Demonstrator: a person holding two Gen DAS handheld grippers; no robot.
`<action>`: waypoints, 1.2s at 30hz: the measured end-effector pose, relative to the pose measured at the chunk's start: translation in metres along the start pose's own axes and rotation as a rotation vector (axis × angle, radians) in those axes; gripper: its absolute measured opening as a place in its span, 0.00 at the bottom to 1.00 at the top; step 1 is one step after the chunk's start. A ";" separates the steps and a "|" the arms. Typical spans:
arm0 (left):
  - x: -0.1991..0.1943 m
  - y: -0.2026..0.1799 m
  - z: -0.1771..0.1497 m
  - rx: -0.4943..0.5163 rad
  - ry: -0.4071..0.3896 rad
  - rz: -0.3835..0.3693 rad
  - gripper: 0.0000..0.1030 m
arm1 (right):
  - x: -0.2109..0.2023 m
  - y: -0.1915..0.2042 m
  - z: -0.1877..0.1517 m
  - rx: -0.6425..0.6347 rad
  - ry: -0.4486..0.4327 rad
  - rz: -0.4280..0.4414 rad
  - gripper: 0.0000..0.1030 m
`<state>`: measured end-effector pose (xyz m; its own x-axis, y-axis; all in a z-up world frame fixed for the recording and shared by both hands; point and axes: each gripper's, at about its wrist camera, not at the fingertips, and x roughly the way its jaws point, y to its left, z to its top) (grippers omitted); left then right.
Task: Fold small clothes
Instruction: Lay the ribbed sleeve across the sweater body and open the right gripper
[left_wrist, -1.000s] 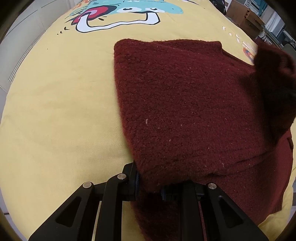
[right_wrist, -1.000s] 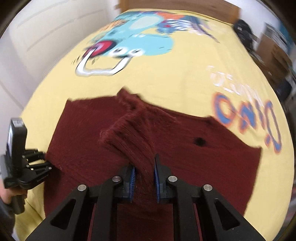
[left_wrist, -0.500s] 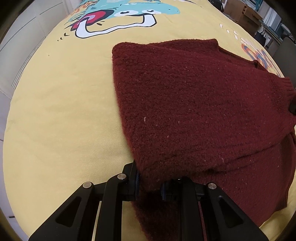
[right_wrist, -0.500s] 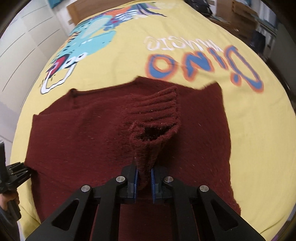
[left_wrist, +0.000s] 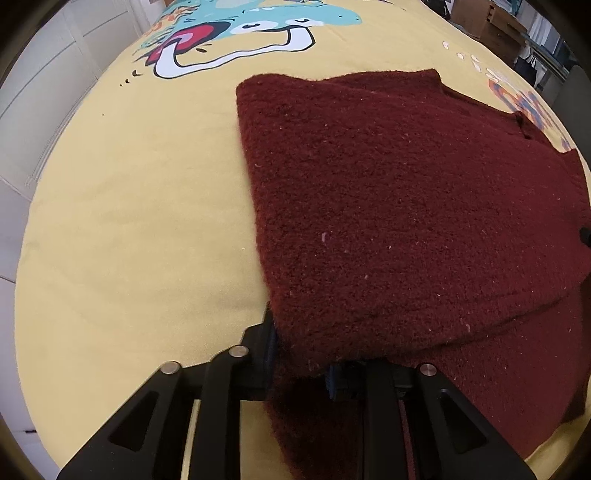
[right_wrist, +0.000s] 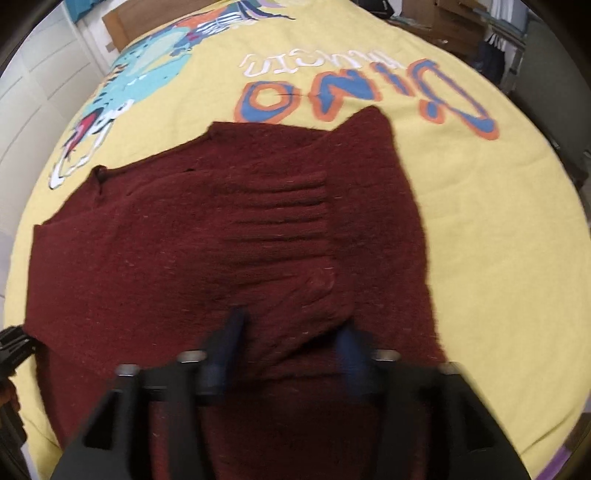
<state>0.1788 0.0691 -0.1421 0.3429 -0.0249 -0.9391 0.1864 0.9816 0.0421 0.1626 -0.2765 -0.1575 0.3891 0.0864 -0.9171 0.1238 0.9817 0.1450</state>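
Observation:
A dark red knitted sweater (left_wrist: 406, 206) lies folded on a yellow bedspread (left_wrist: 129, 221); it also shows in the right wrist view (right_wrist: 166, 229). My left gripper (left_wrist: 301, 354) is shut on the near corner of the sweater's folded layer. My right gripper (right_wrist: 288, 343) is open, its blue pads apart on either side of the ribbed cuff (right_wrist: 280, 206) of a sleeve that lies across the sweater. The left gripper shows at the left edge of the right wrist view (right_wrist: 13, 350).
The bedspread (right_wrist: 480, 221) carries a cartoon dinosaur print (left_wrist: 236, 37) and "Dino" lettering (right_wrist: 351, 92). White panelled wall (left_wrist: 44, 74) at the left. Cardboard boxes and furniture (left_wrist: 498, 22) stand beyond the far right edge of the bed.
My right gripper carried the sleeve over the sweater, lowered it and opened, letting the cuff go. My left gripper stayed shut on the corner.

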 end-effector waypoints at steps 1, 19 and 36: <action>-0.002 -0.001 0.000 -0.002 0.000 0.018 0.29 | -0.002 -0.003 0.000 0.002 -0.001 -0.005 0.69; -0.090 -0.041 0.019 -0.014 -0.185 -0.020 0.99 | -0.064 0.044 0.009 -0.170 -0.120 -0.007 1.00; 0.000 -0.075 0.018 0.070 -0.100 -0.027 0.99 | 0.015 0.072 -0.010 -0.271 -0.074 -0.063 0.99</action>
<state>0.1812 -0.0078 -0.1393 0.4268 -0.0731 -0.9014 0.2591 0.9648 0.0445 0.1686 -0.2026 -0.1648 0.4552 0.0204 -0.8902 -0.0944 0.9952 -0.0254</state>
